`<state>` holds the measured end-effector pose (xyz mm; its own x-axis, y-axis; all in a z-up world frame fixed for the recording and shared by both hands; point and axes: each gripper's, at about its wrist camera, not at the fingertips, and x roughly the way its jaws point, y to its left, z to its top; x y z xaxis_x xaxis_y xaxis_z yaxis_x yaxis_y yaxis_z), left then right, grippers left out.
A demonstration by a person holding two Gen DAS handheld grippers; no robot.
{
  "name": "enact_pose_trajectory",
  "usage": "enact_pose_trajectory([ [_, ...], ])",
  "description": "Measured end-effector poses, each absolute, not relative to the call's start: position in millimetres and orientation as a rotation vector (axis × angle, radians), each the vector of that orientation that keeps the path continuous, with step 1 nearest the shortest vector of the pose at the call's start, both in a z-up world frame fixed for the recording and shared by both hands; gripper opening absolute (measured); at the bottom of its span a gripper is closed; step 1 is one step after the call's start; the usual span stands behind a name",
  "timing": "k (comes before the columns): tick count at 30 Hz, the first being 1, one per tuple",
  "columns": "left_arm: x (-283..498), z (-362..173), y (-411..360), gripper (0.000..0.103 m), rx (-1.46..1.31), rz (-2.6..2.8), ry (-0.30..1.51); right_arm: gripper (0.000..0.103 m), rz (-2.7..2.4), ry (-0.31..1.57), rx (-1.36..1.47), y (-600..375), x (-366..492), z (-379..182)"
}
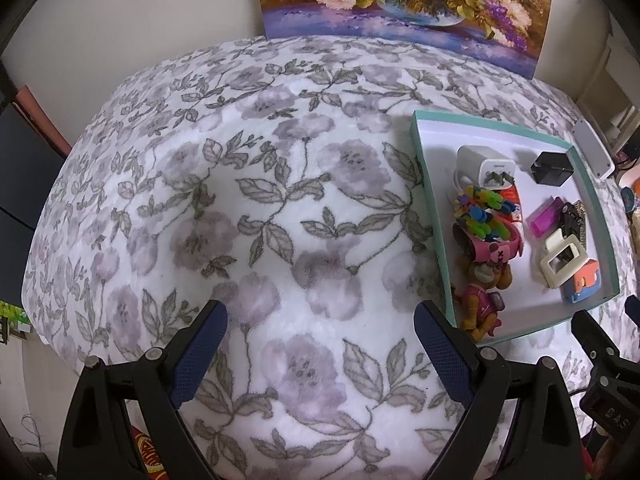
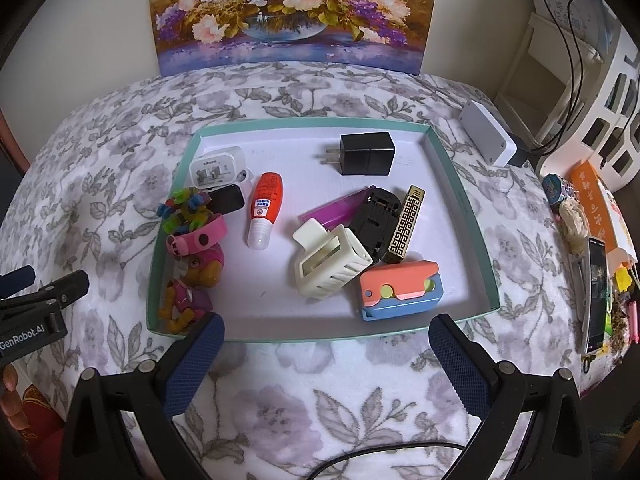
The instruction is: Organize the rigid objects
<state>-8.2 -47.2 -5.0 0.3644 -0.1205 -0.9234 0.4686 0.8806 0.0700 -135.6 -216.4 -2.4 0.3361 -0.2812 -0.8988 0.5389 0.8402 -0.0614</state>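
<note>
A floral painting (image 2: 294, 12) leans against the pale wall behind a table draped in a flower-print blanket (image 1: 248, 216). The left tool (image 1: 320, 344) hangs over bare blanket, spread wide and holding nothing; the teal tray (image 1: 432, 216) lies ahead to its right. The right tool (image 2: 326, 350) is likewise wide apart and empty, just short of the tray's near rim (image 2: 320, 338). Inside, straight ahead, lie a cream clip (image 2: 330, 266), black charger (image 2: 366, 154), red bottle (image 2: 266, 208) and orange-blue case (image 2: 400, 292).
</note>
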Motion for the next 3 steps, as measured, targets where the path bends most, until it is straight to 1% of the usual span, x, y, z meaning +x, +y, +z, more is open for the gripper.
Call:
enact_pose_trajectory([
  [3, -8.6, -5.0, -48.9, 0.095, 0.351, -0.400, 1.144, 0.103, -0.542, 1.105, 0.266, -216.2, -135.2, -2.2],
])
